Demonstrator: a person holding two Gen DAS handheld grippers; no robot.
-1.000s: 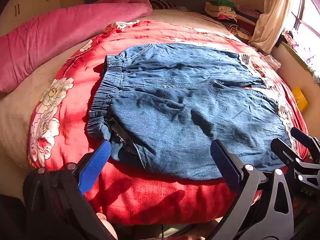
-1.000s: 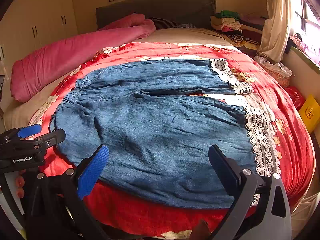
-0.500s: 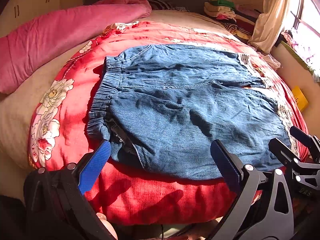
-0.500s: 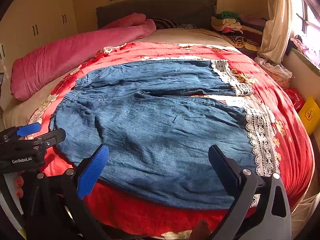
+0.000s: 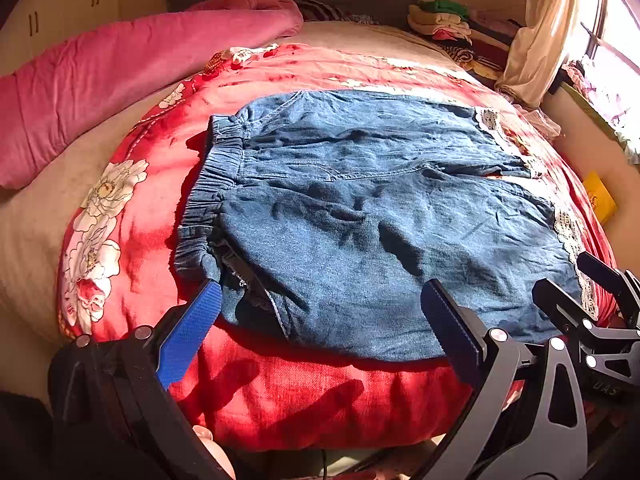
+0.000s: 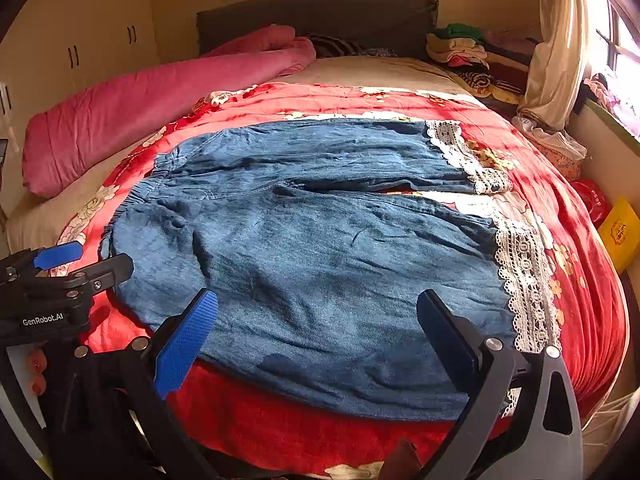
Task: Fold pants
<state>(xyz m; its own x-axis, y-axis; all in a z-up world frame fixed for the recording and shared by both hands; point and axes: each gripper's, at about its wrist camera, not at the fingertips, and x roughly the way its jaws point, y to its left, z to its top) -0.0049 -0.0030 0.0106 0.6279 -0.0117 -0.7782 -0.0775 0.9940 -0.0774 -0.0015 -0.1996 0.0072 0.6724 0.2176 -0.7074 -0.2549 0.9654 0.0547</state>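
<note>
Bed (image 6: 384,68): wide, with a dark grey headboard (image 6: 320,16) against the far wall.
Quilt (image 6: 560,200): red with white flowers, spread over the near part of the bed.
Pink duvet (image 6: 140,108): rolled along the left side of the bed.
Room: cream wardrobe (image 6: 80,40) on the left, pale curtain (image 6: 552,64) and sunlit window on the right, stack of folded clothes (image 6: 460,48) by the headboard.
Pants (image 6: 320,248): blue denim, lying flat on the quilt, elastic waistband to the left, lace-trimmed cuffs to the right, legs side by side.
Left hand-held gripper (image 5: 320,316): fingers spread wide, nothing between them, at the near edge of the pants beside the waistband corner.
Right hand-held gripper (image 6: 316,320): fingers spread wide, nothing between them, at the near edge of the lower leg.
Change from a second ago: almost none; pants lie as before, and both hand-held grippers remain open in nearly the same spots.
</note>
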